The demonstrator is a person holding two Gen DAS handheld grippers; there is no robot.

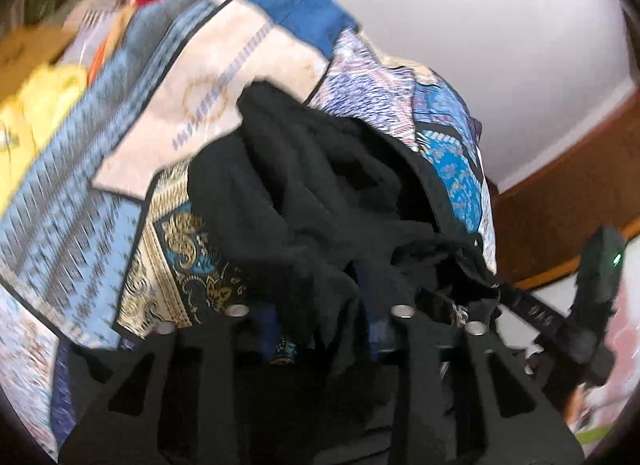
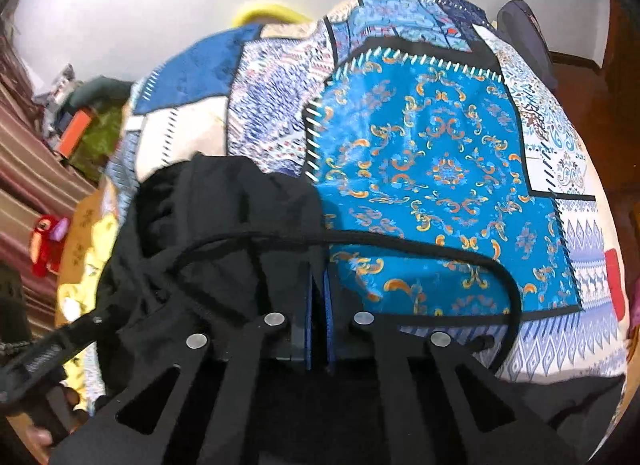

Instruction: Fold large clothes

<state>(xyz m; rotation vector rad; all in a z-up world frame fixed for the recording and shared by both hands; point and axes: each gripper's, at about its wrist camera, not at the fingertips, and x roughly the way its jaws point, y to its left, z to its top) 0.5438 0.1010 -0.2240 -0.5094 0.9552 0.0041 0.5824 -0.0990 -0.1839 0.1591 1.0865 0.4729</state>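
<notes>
A black garment point(image 1: 304, 185) lies crumpled on a blue patchwork bedspread point(image 1: 200, 77). In the left wrist view my left gripper point(image 1: 324, 305) has a bunch of that black cloth packed between its blue pads and is shut on it. In the right wrist view the black garment point(image 2: 224, 225) spreads to the left over the bedspread point(image 2: 440, 169). My right gripper point(image 2: 318, 265) has its blue pads almost together, with the garment's edge over its tips. A black cord-like hem point(image 2: 400, 243) arcs from there to the right. The other gripper's body point(image 1: 596, 285) shows at the right edge.
Yellow cloth point(image 2: 88, 249) and a red toy point(image 2: 46, 245) lie left of the bed, with clutter point(image 2: 80, 121) beyond. More yellow cloth point(image 1: 36, 113) sits at the far left. A brown wooden skirting point(image 1: 560, 193) runs below a white wall. A dark object point(image 2: 524, 25) rests at the bed's far edge.
</notes>
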